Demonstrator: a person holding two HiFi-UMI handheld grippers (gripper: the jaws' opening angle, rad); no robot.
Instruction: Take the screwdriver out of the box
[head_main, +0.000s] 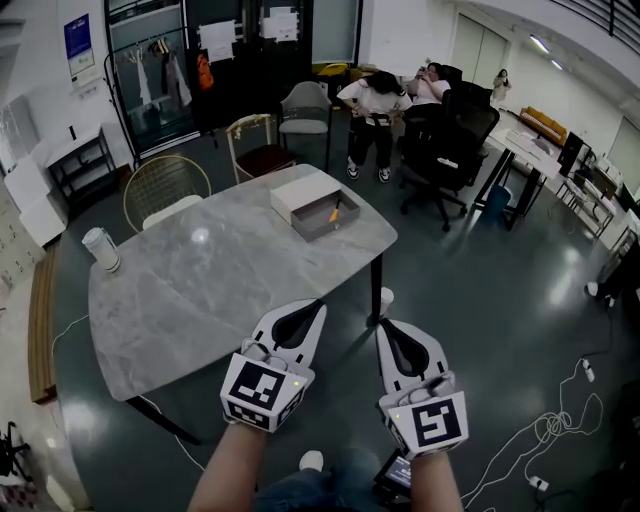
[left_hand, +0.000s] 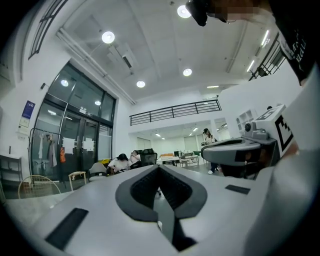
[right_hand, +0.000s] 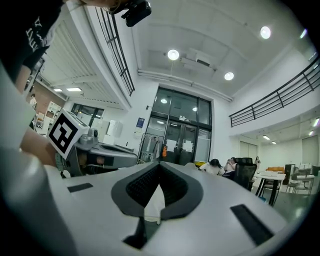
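**Reaching for the box: line up before grasping**

Both tools hang well short of the open box, off the near edge of the marble table on which the box sits. The left gripper and the right gripper each have their jaws pressed together, with nothing between them. The screwdriver, seemingly orange-handled, lies inside the box. The reach likely comes first: carry one gripper over the box, spread its jaws before descending, and set them across the handle, clear of the box walls.
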